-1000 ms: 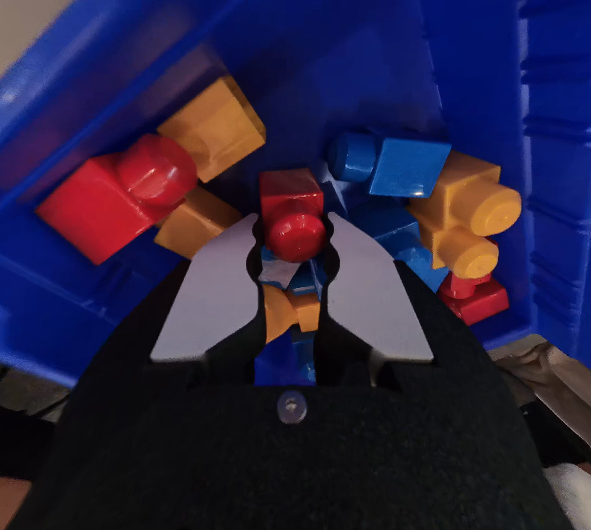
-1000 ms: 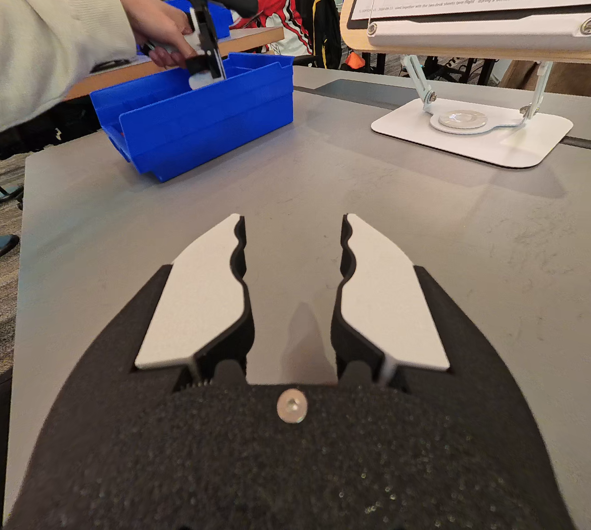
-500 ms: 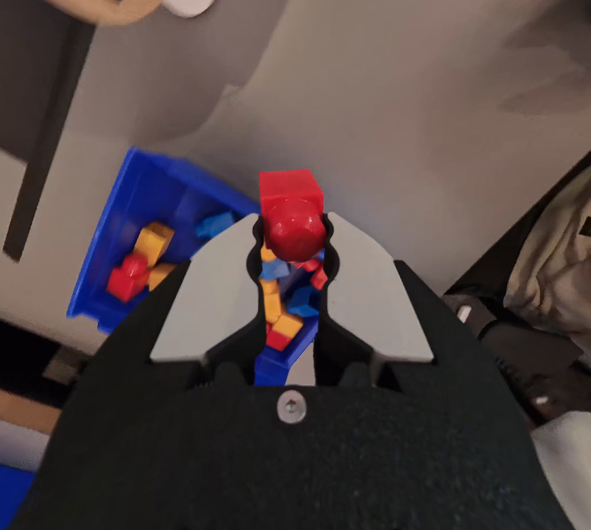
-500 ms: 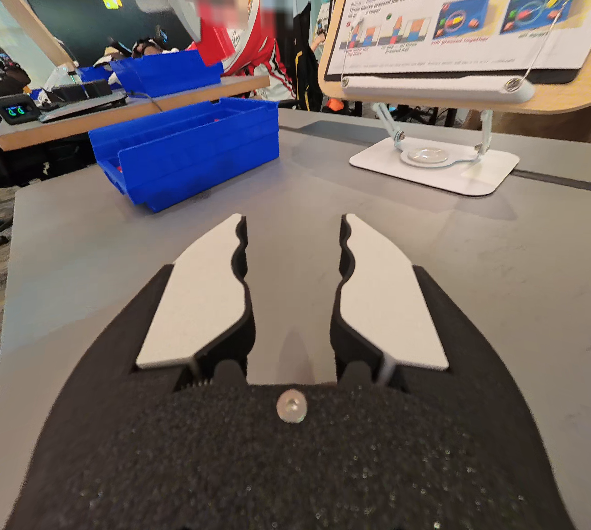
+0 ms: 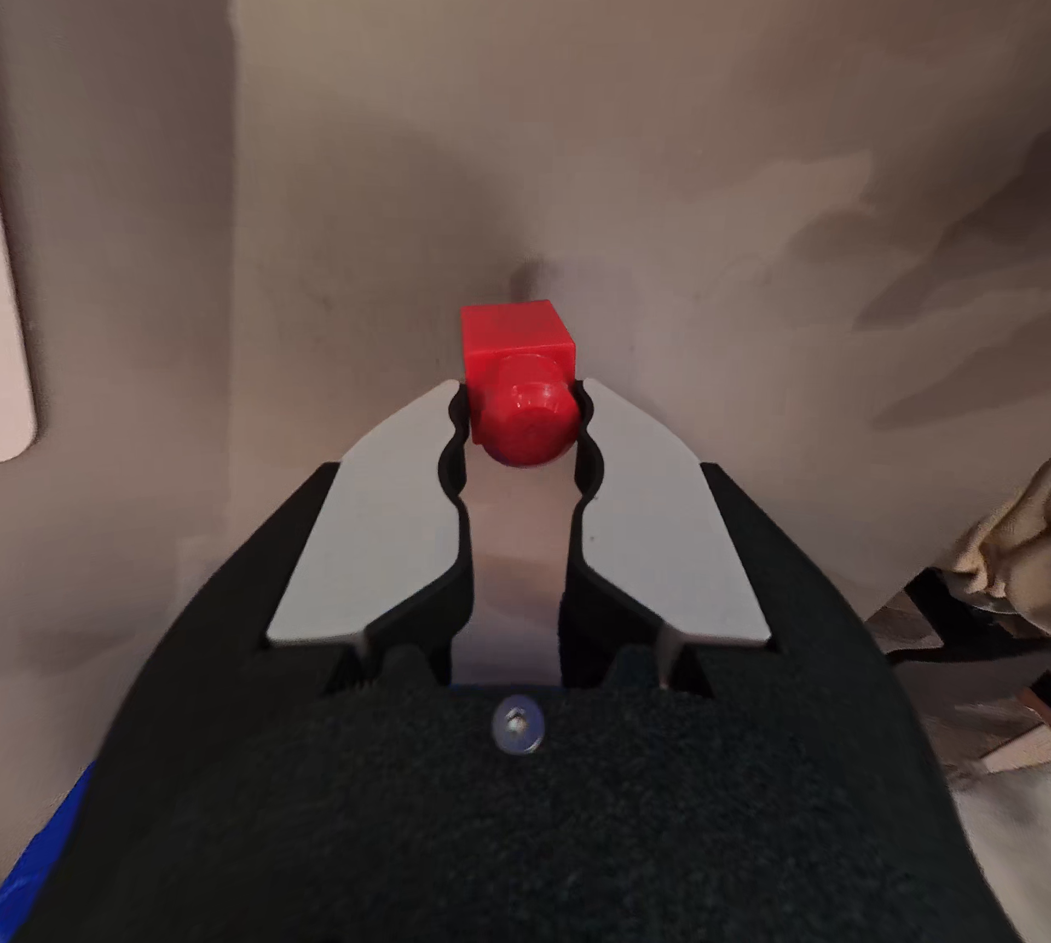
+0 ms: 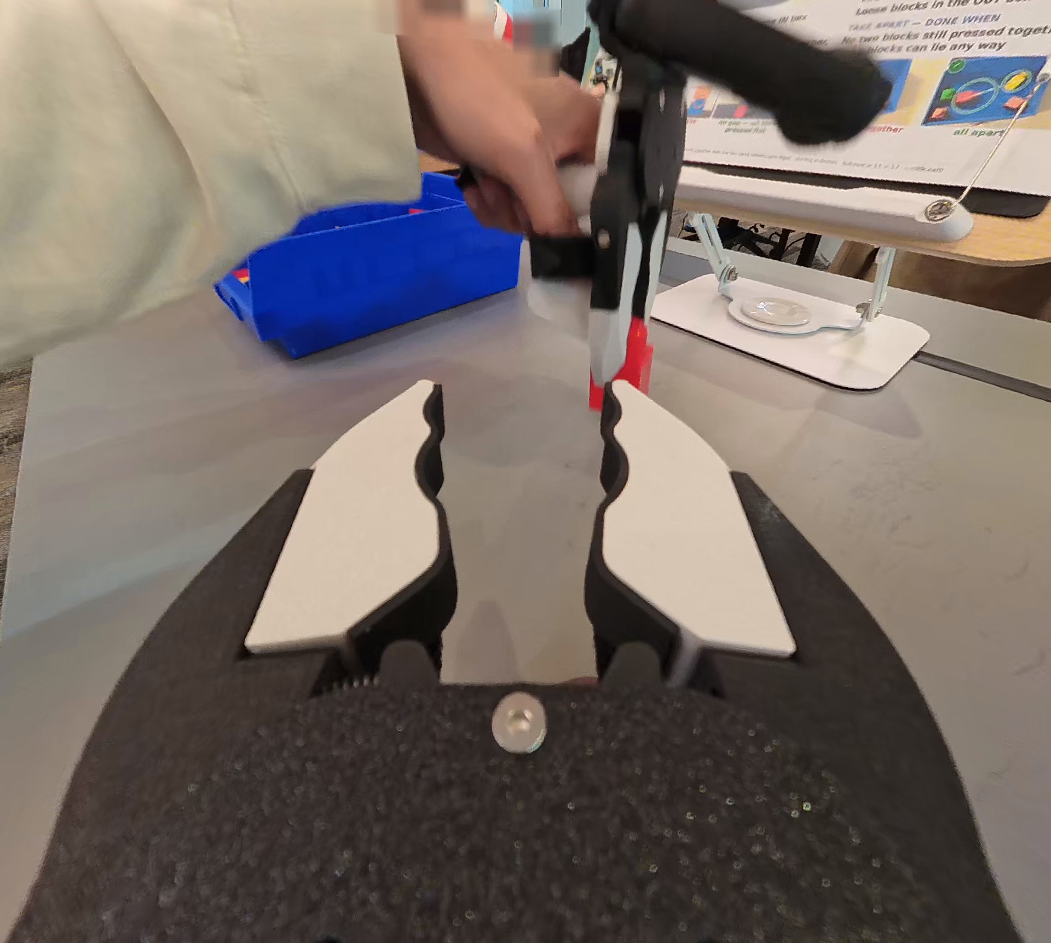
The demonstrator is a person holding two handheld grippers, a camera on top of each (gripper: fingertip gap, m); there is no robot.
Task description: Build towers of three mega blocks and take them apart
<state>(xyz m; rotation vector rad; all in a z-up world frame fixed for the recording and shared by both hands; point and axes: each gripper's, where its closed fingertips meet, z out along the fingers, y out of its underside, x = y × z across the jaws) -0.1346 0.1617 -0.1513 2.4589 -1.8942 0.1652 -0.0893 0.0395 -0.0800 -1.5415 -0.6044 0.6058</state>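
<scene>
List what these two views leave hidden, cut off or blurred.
- Blue bin contents: right wrist view, its wall and a cream sleeve hide nearly all.
- Red block: right wrist view, partly behind the left claw, motion-blurred.
- Block's underside: left wrist view, faces away.

**Red block held at the left gripper's tips**

A single red mega block [image 5: 514, 347], a glossy cube with one round stud, sits clamped between the left gripper [image 5: 518, 406] fingertips. Its stud points back toward the gripper body, cube end outward, close above the grey desk [image 5: 682, 119].
</scene>
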